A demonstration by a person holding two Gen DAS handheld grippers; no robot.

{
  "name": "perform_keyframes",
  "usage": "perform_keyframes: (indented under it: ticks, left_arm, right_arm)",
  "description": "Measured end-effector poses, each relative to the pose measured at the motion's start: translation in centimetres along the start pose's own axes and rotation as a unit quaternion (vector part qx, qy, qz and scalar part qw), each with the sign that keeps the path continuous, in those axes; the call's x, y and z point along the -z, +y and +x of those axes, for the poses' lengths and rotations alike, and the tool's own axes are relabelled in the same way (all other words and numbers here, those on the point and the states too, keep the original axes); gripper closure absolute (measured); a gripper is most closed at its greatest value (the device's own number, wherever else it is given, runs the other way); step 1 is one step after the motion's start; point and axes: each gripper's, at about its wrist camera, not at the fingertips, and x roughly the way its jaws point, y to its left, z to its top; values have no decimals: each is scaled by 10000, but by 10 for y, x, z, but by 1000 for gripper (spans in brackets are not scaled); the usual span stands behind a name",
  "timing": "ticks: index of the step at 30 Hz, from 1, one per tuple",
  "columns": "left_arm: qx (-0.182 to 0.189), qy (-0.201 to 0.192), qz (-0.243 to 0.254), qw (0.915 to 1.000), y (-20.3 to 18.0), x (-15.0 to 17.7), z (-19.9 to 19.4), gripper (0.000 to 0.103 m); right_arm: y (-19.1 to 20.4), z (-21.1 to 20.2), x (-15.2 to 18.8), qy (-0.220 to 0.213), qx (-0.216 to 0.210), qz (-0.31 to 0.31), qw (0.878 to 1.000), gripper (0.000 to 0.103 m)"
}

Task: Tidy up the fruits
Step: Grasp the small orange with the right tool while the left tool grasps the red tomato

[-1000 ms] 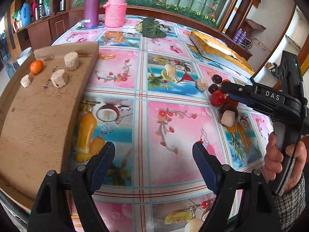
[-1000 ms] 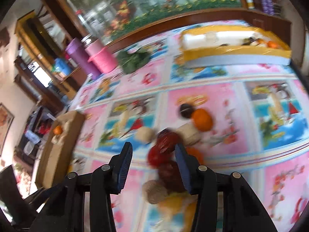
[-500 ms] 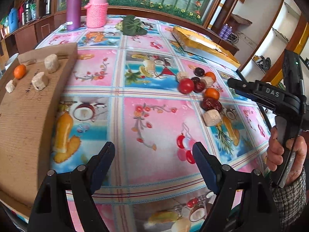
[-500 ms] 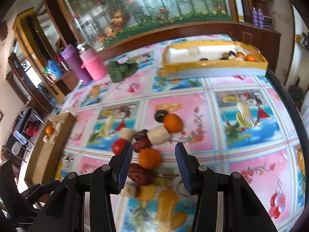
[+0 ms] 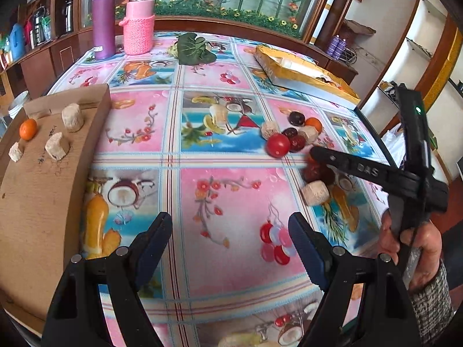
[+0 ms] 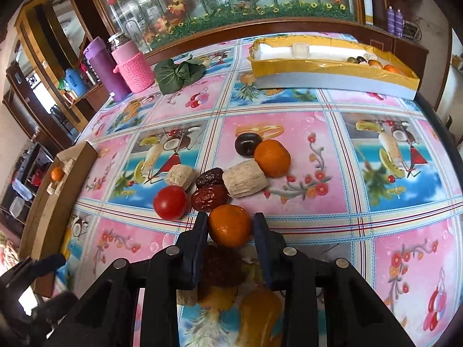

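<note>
A pile of fruit lies on the patterned tablecloth: a red tomato (image 6: 170,202), dark red dates (image 6: 209,196), a dark plum (image 6: 247,143), an orange (image 6: 272,157) and beige cork-like chunks (image 6: 244,182). My right gripper (image 6: 230,225) is closing its jaws on a second small orange (image 6: 228,222) at the pile's near side, and both pads touch it. In the left wrist view the right gripper (image 5: 314,151) reaches into the pile beside the tomato (image 5: 277,144). My left gripper (image 5: 230,225) hovers open over bare tablecloth, with nothing between its fingers.
A cardboard tray (image 5: 37,188) at the left holds a small orange (image 5: 28,128) and beige chunks (image 5: 72,117). A yellow box (image 6: 332,70) with a few fruits stands at the back right. A purple bottle (image 5: 103,20), a pink flask (image 5: 138,26) and a green leaf (image 5: 194,49) stand at the back.
The right gripper has dropped onto the near orange and its jaws have narrowed from wide apart to touching it. The left gripper's view has shifted only slightly.
</note>
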Motion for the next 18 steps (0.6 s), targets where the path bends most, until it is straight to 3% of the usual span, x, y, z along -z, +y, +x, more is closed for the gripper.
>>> perform_keyframes:
  ticks: [5,8,12,18]
  left_arm:
    - [57,-84,153,9998,-15,-25,20,21]
    - [219,12,212,9995,-26,-40,42,35]
    - [276,156,334,9989,-39,-53,71,46]
    - [347,215,381,9984,-48,-64,93,47]
  right_arm:
    - [-18,-10,2,-208,501,125,9985,70]
    - [-29,-14,2,-394,838,125,9956,70]
    - [-37,-16,4,-530,696,201,9960,70]
    - [-36,-16,4,-557,680,188,9959,69]
